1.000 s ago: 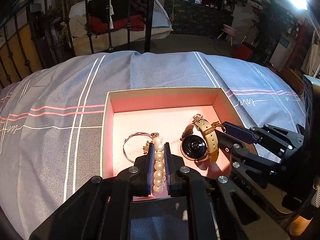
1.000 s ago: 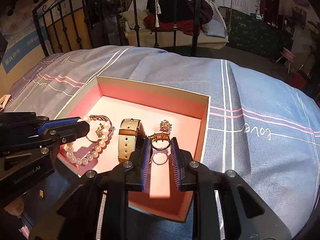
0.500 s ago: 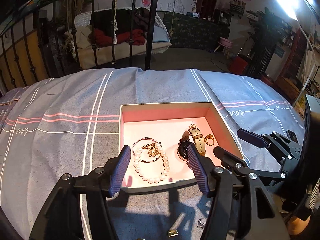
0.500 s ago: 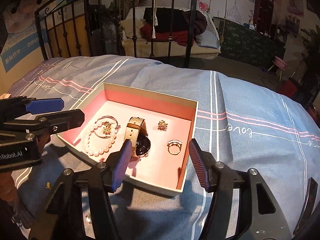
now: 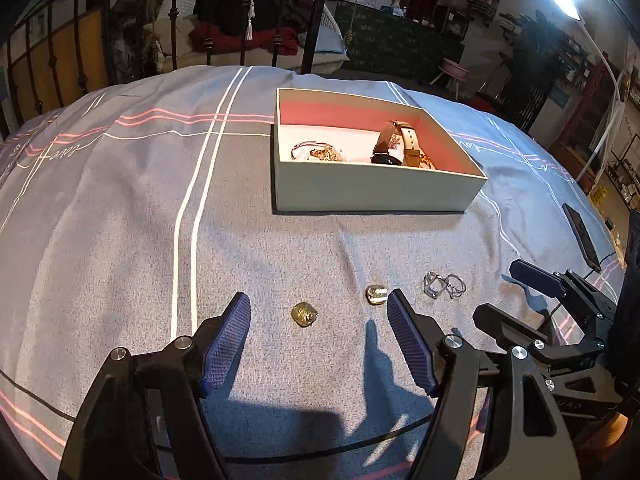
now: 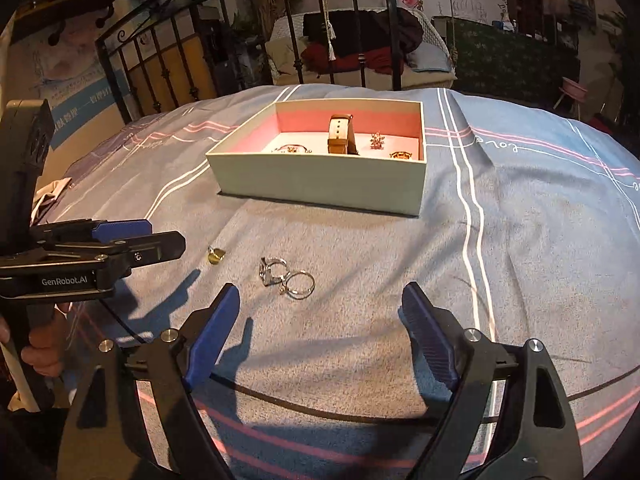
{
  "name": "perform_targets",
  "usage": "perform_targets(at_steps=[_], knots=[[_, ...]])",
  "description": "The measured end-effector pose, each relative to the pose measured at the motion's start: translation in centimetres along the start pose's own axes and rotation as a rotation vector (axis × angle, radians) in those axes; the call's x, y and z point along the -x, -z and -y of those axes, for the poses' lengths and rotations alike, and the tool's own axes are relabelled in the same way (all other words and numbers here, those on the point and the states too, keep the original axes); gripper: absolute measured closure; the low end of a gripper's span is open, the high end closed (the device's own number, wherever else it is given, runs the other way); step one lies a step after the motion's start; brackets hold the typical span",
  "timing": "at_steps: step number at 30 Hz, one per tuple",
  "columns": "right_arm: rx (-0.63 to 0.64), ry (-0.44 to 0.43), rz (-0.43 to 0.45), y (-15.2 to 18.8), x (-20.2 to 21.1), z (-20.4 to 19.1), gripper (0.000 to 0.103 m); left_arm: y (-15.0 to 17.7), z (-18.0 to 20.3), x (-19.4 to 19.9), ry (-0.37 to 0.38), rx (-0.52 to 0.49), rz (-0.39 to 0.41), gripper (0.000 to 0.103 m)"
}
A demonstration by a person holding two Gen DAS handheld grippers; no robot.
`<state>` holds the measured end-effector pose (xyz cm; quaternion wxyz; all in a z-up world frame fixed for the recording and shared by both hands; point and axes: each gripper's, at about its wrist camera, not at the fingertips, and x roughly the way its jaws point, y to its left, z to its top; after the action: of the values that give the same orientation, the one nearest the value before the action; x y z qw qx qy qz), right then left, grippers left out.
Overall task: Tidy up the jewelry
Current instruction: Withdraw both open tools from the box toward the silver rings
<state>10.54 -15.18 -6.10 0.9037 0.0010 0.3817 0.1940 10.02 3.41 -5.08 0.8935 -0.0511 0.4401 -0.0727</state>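
A pale box with a pink inside point(image 5: 376, 190) point(image 6: 320, 184) stands on the bed. It holds a tan-strap watch point(image 5: 394, 146) point(image 6: 340, 136), a bangle point(image 5: 308, 148), a brooch point(image 6: 376, 141) and a gold ring point(image 6: 401, 155). On the cover in front of the box lie two gold pieces point(image 5: 305, 314) point(image 5: 376, 294) and silver rings point(image 5: 444, 285) point(image 6: 286, 276). My left gripper point(image 5: 318, 334) is open and empty, just behind the gold pieces. My right gripper point(image 6: 320, 334) is open and empty, behind the silver rings.
The grey-blue bed cover point(image 5: 140, 220) has white and pink stripes. A black iron bed frame point(image 6: 248, 40) stands behind the box. A dark phone point(image 5: 582, 236) lies at the right on the cover. The left gripper also shows in the right wrist view point(image 6: 120, 240).
The left gripper let go of the pearl bracelet in the box and the right released the gold ring. Both opened and pulled back and down to the cover in front of the box.
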Motion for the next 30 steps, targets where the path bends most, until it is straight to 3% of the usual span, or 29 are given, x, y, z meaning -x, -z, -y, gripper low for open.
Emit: perform_targets(at_steps=[14,22,30], knots=[[0.052,0.041,-0.041,0.4,-1.3,-0.8,0.027,1.2,0.8,-1.7,-0.115,-0.102,0.006,0.033],[0.046,-0.003,-0.058,-0.6,-2.1,-1.1,0.029,1.6,0.3,-1.9,-0.089,-0.091,0.035,0.030],[0.087,-0.005,-0.084,-1.2,-3.2,-1.5,0.054,1.8,0.6,-2.1,-0.091,-0.109,0.038,0.026]])
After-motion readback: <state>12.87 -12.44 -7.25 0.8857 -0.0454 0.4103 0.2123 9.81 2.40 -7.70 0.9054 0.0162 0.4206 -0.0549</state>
